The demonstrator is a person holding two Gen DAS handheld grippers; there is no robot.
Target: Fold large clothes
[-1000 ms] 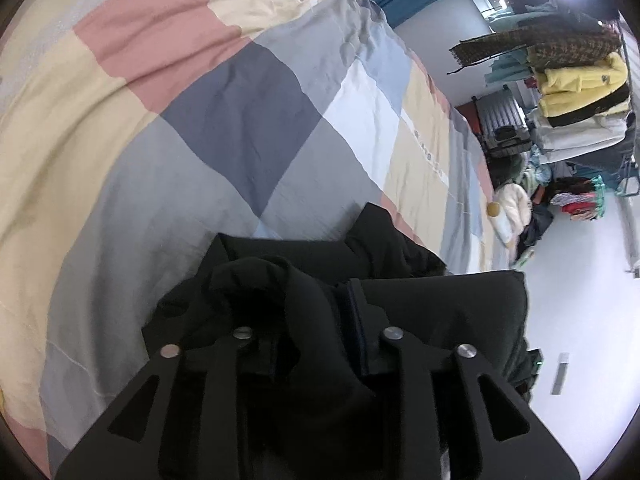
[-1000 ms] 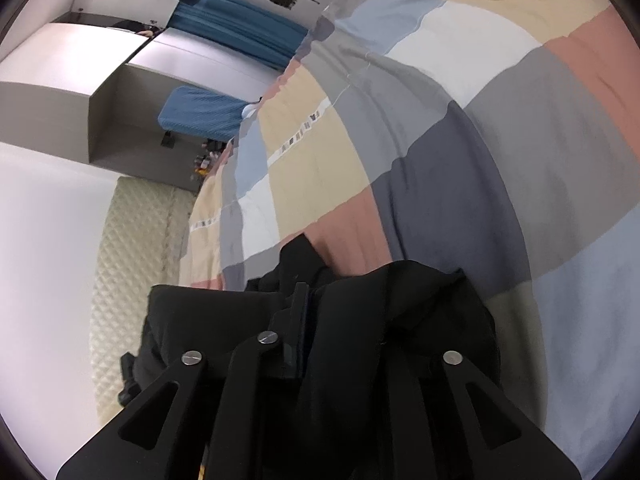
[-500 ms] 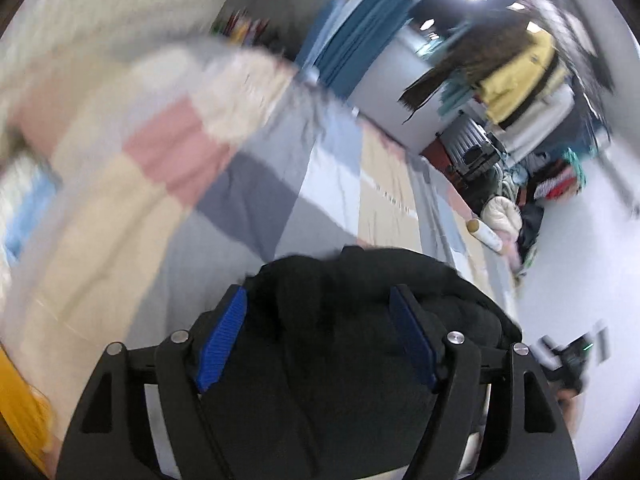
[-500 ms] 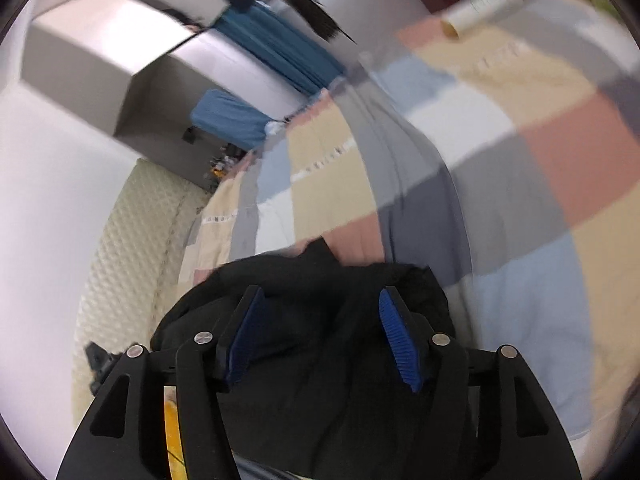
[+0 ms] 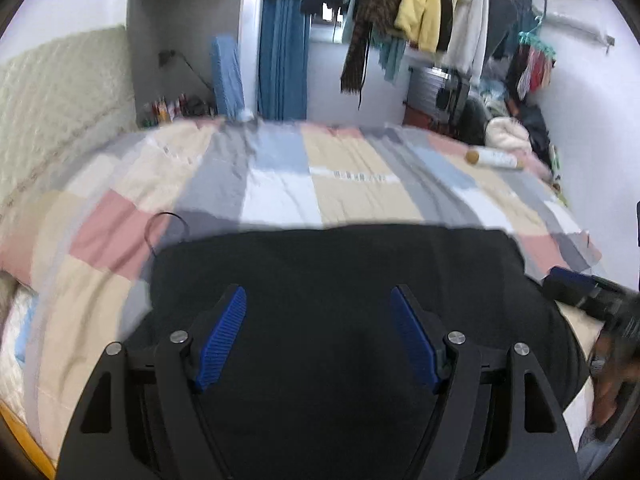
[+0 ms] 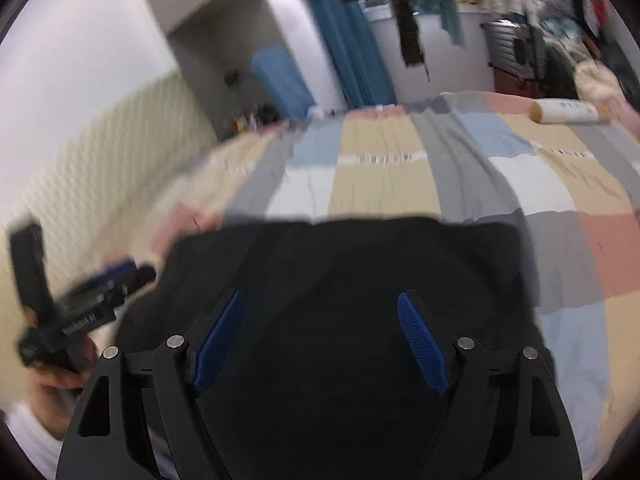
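Black folded cloth garment [image 5: 336, 264] lies at the near edge of the patchwork-quilted bed [image 5: 280, 184]. Left gripper [image 5: 320, 334] and right gripper [image 6: 320, 340] hover over it, jaws spread wide, holding nothing. Risk: a trailing blue pad snags a layer and spoils the fold.

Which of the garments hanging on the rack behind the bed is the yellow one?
The yellow jacket, near the rack's middle, between the brown patterned scarf on its left and the white garment on its right.
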